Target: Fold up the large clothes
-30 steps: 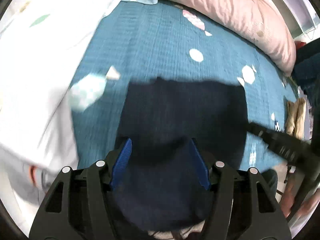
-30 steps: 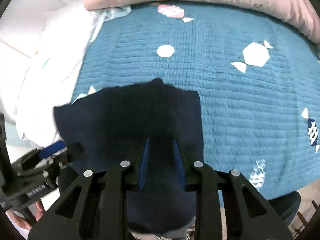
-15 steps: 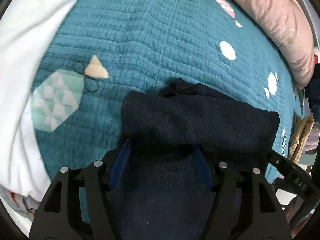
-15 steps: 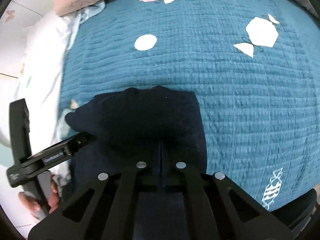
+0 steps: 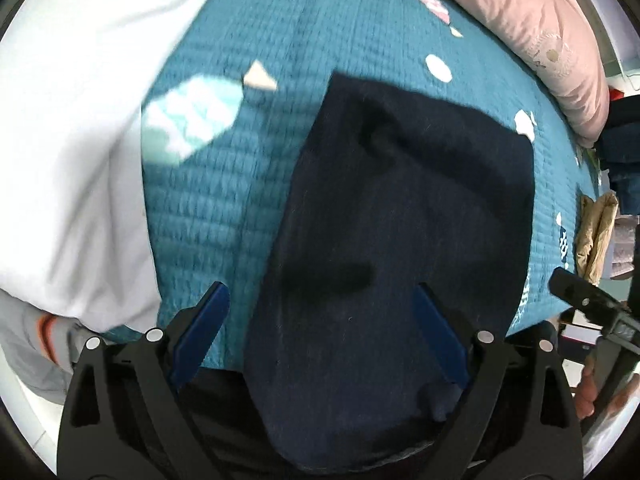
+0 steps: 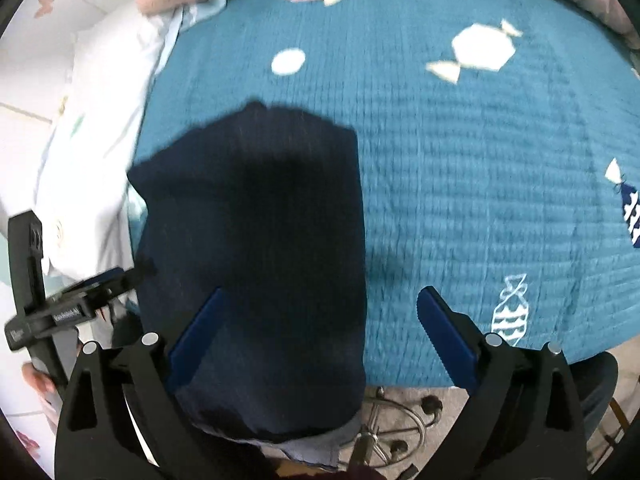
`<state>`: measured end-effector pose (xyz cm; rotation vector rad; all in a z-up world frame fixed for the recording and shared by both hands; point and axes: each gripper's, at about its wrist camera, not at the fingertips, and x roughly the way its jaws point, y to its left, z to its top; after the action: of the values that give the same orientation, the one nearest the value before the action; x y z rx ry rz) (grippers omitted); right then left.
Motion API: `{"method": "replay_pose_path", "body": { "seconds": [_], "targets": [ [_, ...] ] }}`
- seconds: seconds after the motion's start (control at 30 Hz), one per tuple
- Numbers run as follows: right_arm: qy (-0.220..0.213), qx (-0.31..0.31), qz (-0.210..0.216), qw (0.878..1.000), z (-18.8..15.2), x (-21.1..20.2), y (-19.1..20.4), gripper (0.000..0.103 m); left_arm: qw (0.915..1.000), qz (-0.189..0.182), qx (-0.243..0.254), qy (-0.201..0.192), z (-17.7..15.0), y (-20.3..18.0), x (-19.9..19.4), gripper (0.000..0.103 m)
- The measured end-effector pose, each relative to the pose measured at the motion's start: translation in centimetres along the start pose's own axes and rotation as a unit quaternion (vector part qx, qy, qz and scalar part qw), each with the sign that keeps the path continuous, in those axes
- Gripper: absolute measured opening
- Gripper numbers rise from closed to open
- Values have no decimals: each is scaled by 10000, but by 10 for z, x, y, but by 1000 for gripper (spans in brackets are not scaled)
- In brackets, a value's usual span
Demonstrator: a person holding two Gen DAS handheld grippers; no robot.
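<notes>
Two views, both tongs: each pair stands apart and grips nothing.
Left wrist view, tongs: the left tongs (image 5: 320,320) are spread wide, blue pads either side of the dark cloth, neither visibly pressing it.
Left wrist view, garment: the navy garment (image 5: 400,220) lies folded on the teal quilt (image 5: 224,184) of the bed, its near end hanging over the near edge of the bed towards the camera.
Left wrist view, surroundings: white bedding (image 5: 72,128) lies to the left, a pink pillow (image 5: 540,28) at the far right.
Left wrist view, risk: the far edge shows a raised crease and an uneven corner; a fold made over it would likely lock the wrinkle in.
Right wrist view, tongs: the right tongs (image 6: 320,324) are also spread, the left pad over the garment (image 6: 256,232) and the right pad over bare quilt (image 6: 480,180).
Right wrist view, other tool: the left tongs (image 6: 76,304) show at the left edge, just beside the cloth's left side.
Right wrist view, overhang: a paler layer peeks out under the near end, above a chair base (image 6: 392,432) on the floor.
Right wrist view, risk: with nothing held, the weight of the hanging part could drag the fold off the bed.
Right wrist view, second risk: closing here would probably pinch only the top layer, or snag the quilt, and pull the stack apart.
Sharpness: both views are blurred, so how many layers lie stacked cannot be told.
</notes>
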<state>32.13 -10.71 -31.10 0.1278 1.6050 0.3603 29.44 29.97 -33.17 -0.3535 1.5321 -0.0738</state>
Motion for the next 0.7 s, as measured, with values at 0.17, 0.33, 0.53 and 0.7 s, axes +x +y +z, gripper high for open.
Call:
{"method": "replay_pose_path", "body": {
  "seconds": [0.17,0.33,0.53,0.7],
  "targets": [
    [473,154,50,9987,-11,35,-7,93,9989,-69,-280,375,-7,14,28,92],
    [602,215,190,9978,-16,51,-5,93,9981,-336,-290,423,-14,11,40,92],
    [725,230,541,9956,-14,73,3,95,9975,-507,-355,329,-15,9,57,98],
    [661,515,912,9923,-13,90,1,94,9976,-558,-374,152,-22,0,59,98]
  ]
}}
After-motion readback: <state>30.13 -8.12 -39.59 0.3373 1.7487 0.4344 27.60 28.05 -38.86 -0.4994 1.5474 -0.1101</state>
